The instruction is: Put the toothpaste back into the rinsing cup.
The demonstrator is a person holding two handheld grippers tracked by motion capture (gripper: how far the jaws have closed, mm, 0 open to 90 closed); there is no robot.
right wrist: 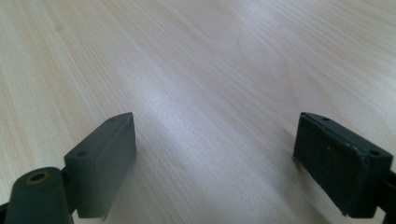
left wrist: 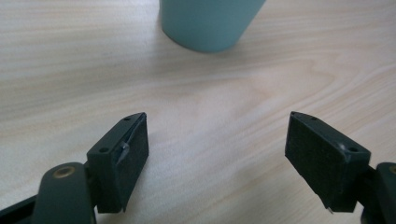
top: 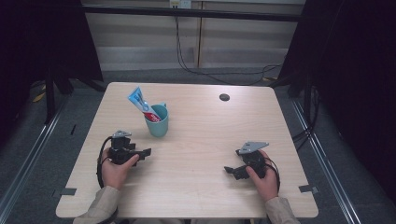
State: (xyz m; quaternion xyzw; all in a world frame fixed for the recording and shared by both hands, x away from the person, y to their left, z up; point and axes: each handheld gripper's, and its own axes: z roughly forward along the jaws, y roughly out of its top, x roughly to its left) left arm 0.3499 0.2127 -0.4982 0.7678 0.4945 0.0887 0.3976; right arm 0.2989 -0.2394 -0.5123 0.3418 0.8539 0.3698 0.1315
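A teal cup (top: 157, 121) holding a toothpaste tube (top: 143, 105) stands at eleven o'clock on the pale wooden desk (top: 196, 186), with the left tool (top: 145, 153) and right tool (top: 229, 170) both released, empty, resting nearer.

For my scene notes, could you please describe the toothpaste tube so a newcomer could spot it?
Start at the light wooden table, then find the teal cup left of centre. The toothpaste tube stands in it, leaning left; its blue, white and red print is unique here.

Pale wooden table (top: 196, 186), grey floor (top: 28, 154)
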